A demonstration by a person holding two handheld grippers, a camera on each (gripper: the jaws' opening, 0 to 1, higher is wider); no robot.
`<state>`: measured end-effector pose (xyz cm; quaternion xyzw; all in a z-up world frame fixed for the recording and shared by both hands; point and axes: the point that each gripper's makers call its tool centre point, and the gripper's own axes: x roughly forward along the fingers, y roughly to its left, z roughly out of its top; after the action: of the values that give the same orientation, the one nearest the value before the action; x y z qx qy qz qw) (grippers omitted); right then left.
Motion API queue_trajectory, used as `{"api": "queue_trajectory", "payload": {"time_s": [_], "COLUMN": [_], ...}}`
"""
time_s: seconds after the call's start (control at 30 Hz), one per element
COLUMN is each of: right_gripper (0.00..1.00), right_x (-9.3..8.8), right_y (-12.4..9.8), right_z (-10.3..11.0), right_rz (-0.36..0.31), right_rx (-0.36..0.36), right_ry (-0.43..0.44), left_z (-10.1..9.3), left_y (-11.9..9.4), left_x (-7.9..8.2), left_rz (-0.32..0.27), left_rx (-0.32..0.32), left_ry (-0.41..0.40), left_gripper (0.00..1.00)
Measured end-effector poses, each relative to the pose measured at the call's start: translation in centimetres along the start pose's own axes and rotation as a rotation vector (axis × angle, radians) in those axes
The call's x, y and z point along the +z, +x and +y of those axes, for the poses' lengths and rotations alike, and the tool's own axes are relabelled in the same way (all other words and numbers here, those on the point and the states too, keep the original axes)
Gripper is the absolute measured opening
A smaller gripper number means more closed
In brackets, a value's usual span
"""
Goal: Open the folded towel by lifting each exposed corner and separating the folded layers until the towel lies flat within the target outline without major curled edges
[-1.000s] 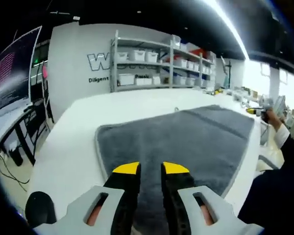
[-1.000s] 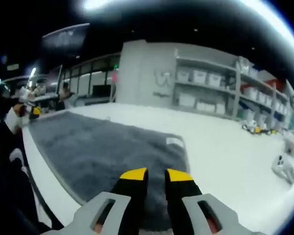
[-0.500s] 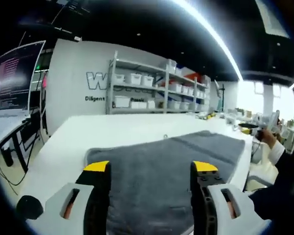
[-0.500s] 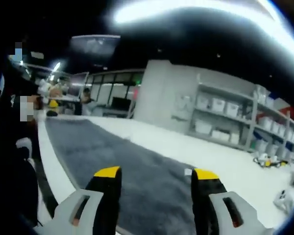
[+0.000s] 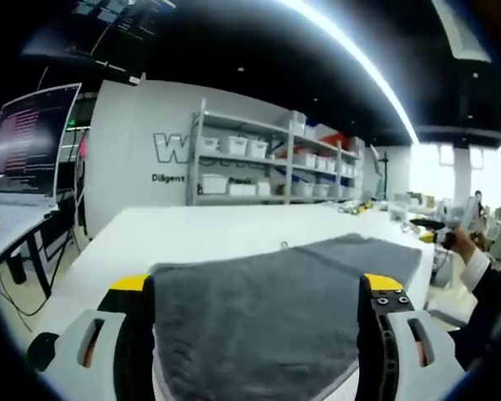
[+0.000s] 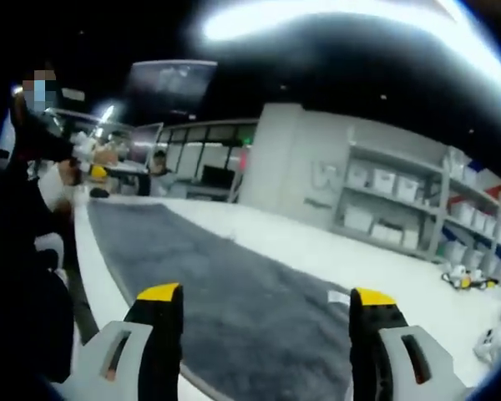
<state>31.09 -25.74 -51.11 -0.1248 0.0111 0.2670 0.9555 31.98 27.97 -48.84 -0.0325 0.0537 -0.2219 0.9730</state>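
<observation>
Partly cropped towel (image 5: 267,309) between wide tool (image 5: 259,288) jaws.

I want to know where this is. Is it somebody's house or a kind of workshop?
Probably a lab or workshop, not a house: metal shelves hold rows of storage bins, a computer screen glows beside a long white table, and the grey towel lies on it.

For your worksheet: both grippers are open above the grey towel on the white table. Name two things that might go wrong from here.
1. The towel reaches close to the table's near edge; tugging a corner might drag it off.
2. The white tag marks a hem; the right gripper might pinch several layers there instead of one. The left gripper faces flat cloth, with no corner between its jaws.
</observation>
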Motion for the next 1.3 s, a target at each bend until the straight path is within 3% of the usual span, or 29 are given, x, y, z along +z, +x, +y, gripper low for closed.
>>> {"api": "queue_trajectory", "payload": {"time_s": [0.23, 0.53, 0.9, 1.3], "right_gripper": [0.84, 0.99, 0.99, 0.99], "right_x": [0.5, 1.4, 2.0, 2.1], "right_y": [0.0, 0.1, 0.2, 0.6], "right_z": [0.8, 1.2, 1.5, 1.9], "right_rz": [0.022, 0.004, -0.016, -0.026], "right_rx": [0.007, 0.013, 0.016, 0.025], "right_ry": [-0.014, 0.016, 0.041, 0.064], "left_z": [0.0, -1.2, -1.4, -2.6], "left_y": [-0.4, -0.3, -0.5, -0.5], "left_x": [-0.2, 0.5, 0.6, 1.4], "left_rz": [0.014, -0.005, 0.0, -0.054], "left_rx": [0.004, -0.022, -0.017, -0.087], "left_ry": [-0.012, 0.022, 0.046, -0.005], "left_gripper": [1.0, 1.0, 1.0, 1.0]}}
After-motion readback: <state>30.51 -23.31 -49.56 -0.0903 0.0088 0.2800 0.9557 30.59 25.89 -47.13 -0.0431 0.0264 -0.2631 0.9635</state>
